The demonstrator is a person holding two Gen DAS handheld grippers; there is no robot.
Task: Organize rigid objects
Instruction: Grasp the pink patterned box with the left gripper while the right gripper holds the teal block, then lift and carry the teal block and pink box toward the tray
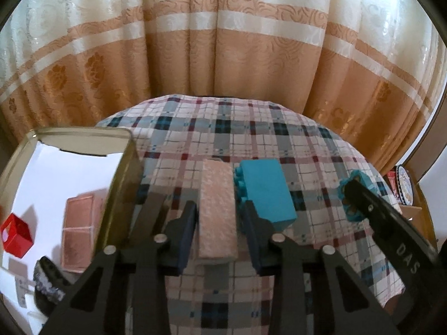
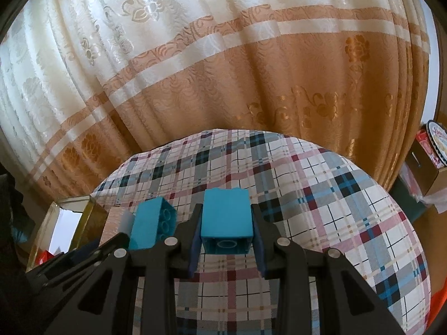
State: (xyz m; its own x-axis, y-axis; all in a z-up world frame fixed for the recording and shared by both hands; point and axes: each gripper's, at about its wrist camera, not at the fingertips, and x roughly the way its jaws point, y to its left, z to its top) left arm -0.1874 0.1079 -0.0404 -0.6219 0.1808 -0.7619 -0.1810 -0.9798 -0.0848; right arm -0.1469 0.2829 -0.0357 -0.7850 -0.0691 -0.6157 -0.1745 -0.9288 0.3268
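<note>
My left gripper (image 1: 219, 215) is open around a pale pink block (image 1: 218, 209) that lies on the plaid cloth (image 1: 307, 150); small gaps show on both sides. A long teal brick (image 1: 265, 192) lies on its side just right of it, also in the right wrist view (image 2: 152, 224). My right gripper (image 2: 226, 220) is shut on a square teal brick (image 2: 226, 216), held above the cloth; it shows partly in the left wrist view (image 1: 353, 195). A gold-rimmed box (image 1: 123, 173) stands at the left.
The box holds a copper-pink block (image 1: 79, 223), a red cube (image 1: 15, 234) and a dark rough object (image 1: 47, 282). A patterned curtain (image 1: 223, 55) hangs behind the table. Boxes and a plate (image 2: 435, 142) sit at the far right.
</note>
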